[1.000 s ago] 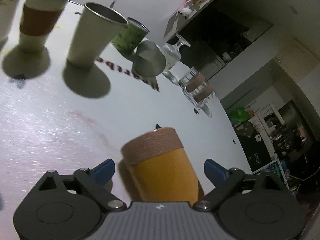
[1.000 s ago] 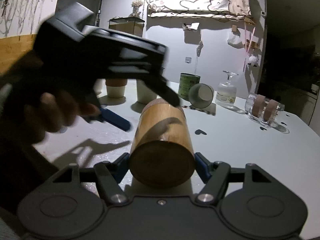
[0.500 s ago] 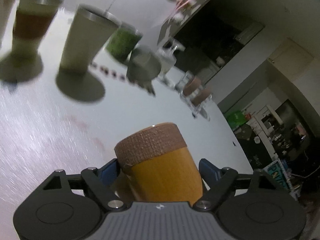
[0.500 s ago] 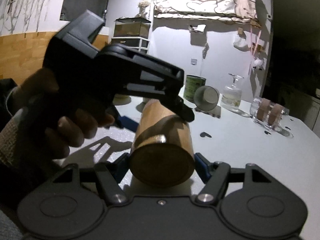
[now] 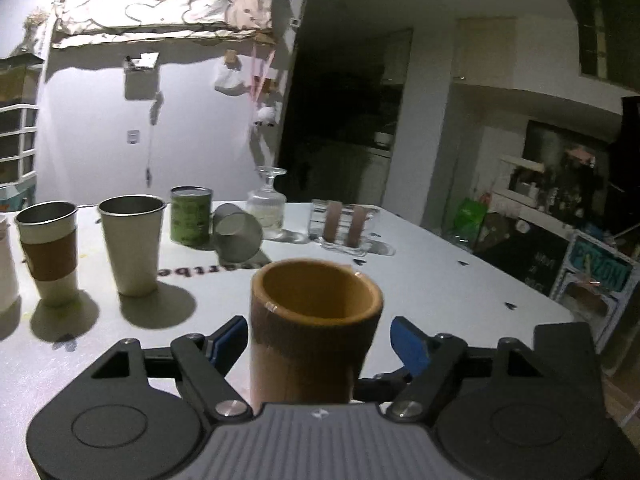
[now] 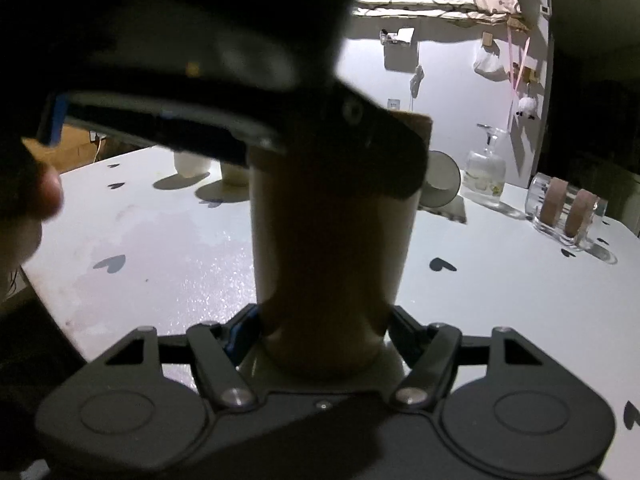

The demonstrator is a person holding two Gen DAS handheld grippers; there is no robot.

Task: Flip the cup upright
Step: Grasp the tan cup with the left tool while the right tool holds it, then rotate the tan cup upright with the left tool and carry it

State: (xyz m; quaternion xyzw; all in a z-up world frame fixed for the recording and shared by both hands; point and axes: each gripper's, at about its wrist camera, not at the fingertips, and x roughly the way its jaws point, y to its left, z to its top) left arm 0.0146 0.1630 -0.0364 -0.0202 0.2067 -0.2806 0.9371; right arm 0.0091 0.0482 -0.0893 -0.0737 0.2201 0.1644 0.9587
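- The bamboo cup (image 5: 316,320) stands upright, mouth up, at the near edge of the white table (image 5: 420,276), a brown band wrapped round its upper part.
- The left gripper (image 5: 320,342) sits wide open around the cup's upper part; its left blue pad is just beside the wall, its right pad clear of it.
- The right gripper (image 6: 320,330) is closed on the cup's base, both fingers pressed against it.
- In the right wrist view the left gripper's dark body crosses in front of the cup's top.
- Farther left stand two steel cups (image 5: 132,244); behind them a green can (image 5: 191,220), a tipped steel cup (image 5: 236,236) and an inverted glass (image 5: 267,208).
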